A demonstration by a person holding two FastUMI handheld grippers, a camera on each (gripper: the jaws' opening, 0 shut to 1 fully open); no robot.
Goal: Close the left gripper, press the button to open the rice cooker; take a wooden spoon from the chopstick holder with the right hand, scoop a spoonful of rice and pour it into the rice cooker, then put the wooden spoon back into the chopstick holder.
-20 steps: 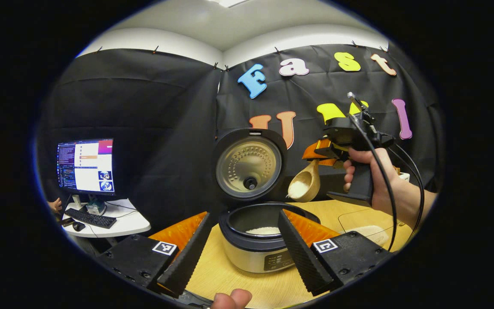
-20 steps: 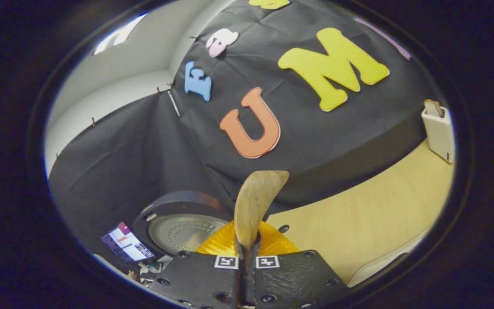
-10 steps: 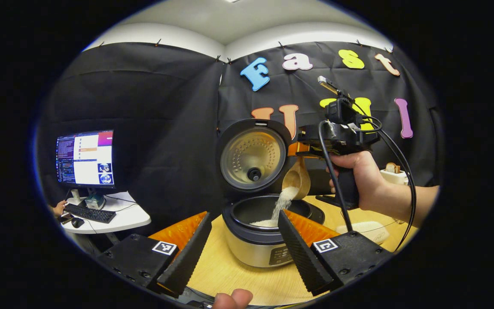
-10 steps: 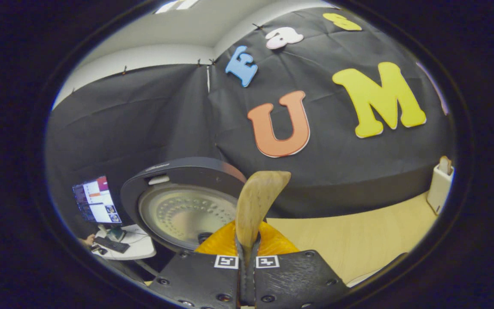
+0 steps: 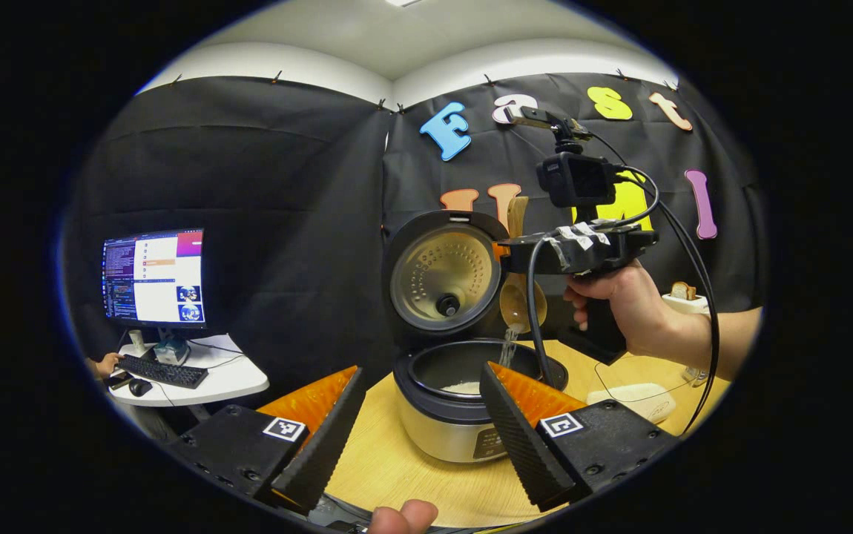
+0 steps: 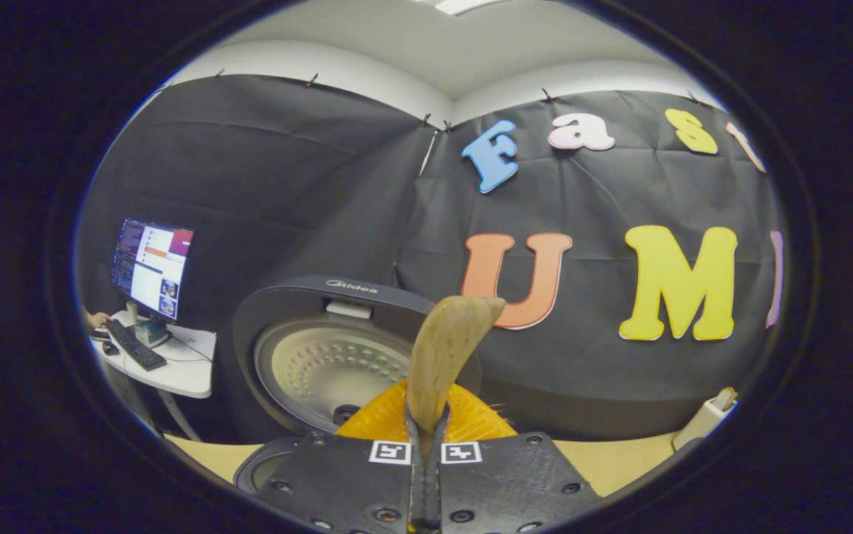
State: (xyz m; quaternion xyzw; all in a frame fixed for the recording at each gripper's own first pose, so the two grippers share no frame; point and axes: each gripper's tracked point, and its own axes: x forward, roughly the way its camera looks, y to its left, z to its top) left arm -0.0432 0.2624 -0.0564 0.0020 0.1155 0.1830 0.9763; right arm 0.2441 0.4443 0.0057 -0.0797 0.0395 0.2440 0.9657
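Jaws of the right gripper (image 6: 426, 475) clench the wooden spoon (image 6: 445, 356) handle; left gripper (image 5: 415, 437) released.

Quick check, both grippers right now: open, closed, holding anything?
Left gripper: open, holding nothing, facing the rice cooker.
Right gripper: closed on the wooden spoon, both fingers clamping its handle.

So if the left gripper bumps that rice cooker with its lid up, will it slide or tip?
Probably neither. The rice cooker is squat with a broad base, so likely stable. Its raised lid stands tall at the back, so a push there might rock it.
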